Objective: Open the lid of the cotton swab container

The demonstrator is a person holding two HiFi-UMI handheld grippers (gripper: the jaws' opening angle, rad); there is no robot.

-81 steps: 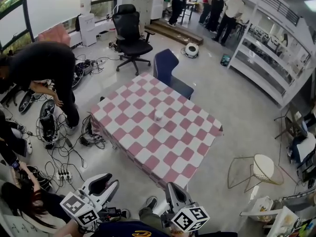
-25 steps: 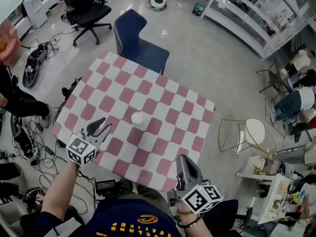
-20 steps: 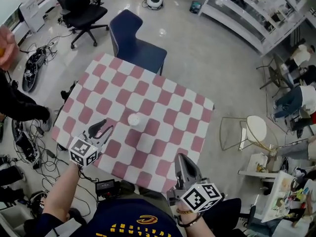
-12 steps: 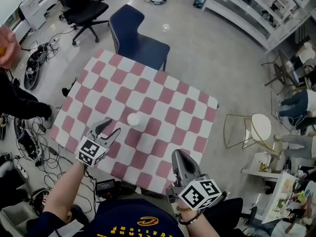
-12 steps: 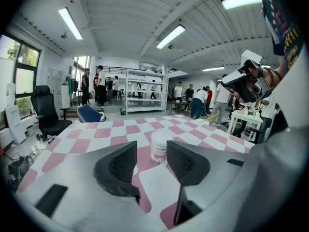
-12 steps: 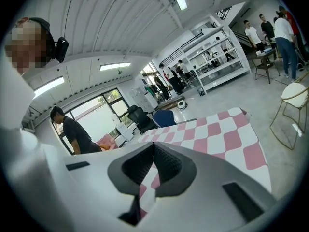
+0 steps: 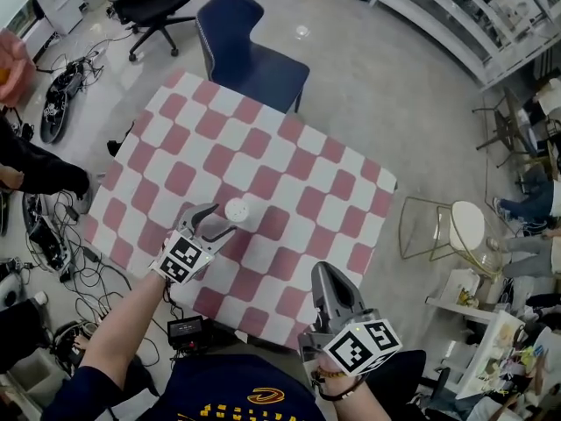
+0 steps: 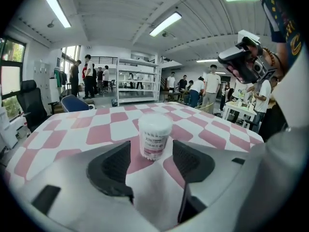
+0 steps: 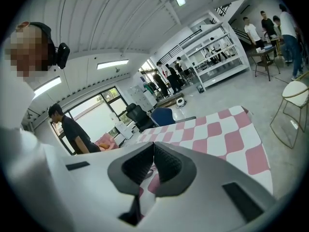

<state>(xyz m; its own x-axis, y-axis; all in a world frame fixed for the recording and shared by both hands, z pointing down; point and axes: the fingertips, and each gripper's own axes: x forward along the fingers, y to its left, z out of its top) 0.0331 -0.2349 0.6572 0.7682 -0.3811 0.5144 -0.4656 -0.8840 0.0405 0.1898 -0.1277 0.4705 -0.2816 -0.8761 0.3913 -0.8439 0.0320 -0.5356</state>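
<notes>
The left tool (image 7: 213, 220), jaws just spread wide, faces the lidded cotton swab container (image 7: 237, 210) on the checked desk (image 7: 289, 169) without touching it, while the right tool (image 7: 325, 277) hangs pressed together, empty.

A big open lab or workshop hall: a shiny bare floor strewn with cables (image 7: 54, 235), white metal shelving (image 8: 137, 81), ceiling strip lights (image 8: 165, 24), a black office chair (image 7: 149, 7), and people (image 8: 207, 88) standing around work desks in the background.
</notes>
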